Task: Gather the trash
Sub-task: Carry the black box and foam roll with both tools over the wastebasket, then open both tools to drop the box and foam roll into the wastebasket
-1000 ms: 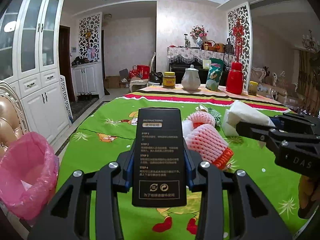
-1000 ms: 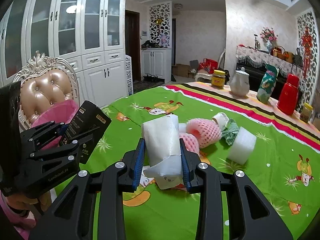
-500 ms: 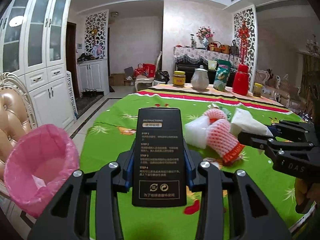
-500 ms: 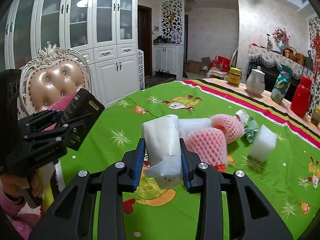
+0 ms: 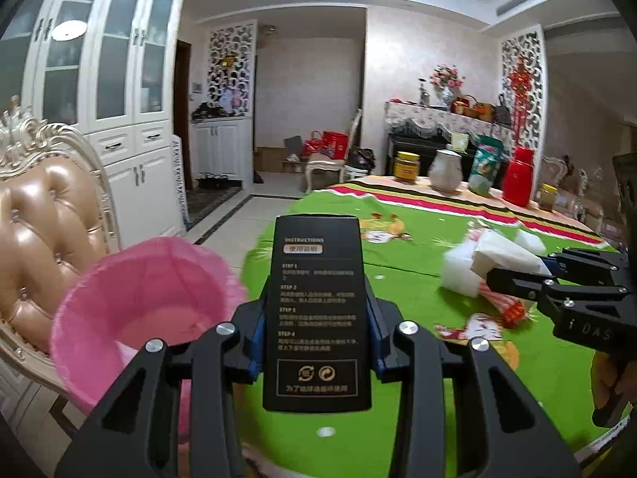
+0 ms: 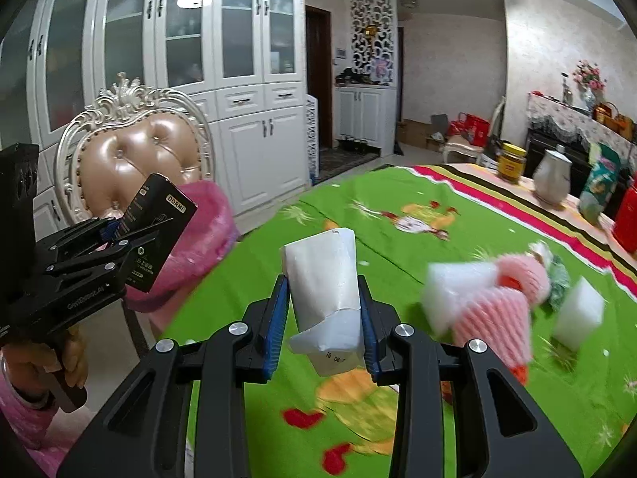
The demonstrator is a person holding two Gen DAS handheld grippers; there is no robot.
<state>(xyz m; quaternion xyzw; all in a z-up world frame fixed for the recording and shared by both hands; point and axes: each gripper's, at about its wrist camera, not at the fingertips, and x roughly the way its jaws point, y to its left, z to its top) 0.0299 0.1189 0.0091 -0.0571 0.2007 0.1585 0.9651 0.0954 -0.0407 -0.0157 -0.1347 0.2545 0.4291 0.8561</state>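
Note:
My left gripper [image 5: 316,332] is shut on a black box [image 5: 318,310] with printed instructions, held near the table's left edge, right of a pink-lined trash bin [image 5: 147,310]. The box [image 6: 159,235] and bin [image 6: 207,239] also show in the right wrist view. My right gripper [image 6: 323,326] is shut on a white paper wrapper [image 6: 324,283] above the green tablecloth; it also shows in the left wrist view [image 5: 517,275]. Pink foam fruit nets [image 6: 501,314] and white foam pieces [image 6: 577,312] lie on the table.
A tufted tan chair [image 5: 43,215] stands behind the bin. At the table's far end are a yellow jar [image 5: 406,165], a white teapot [image 5: 446,169], a green bag [image 5: 483,171] and a red flask [image 5: 517,181]. White cabinets [image 6: 239,99] line the left wall.
Both grippers have swung left toward the pink bin with their loads; the bin now sits closer and larger beside the left gripper. The foam trash has shifted right in view.

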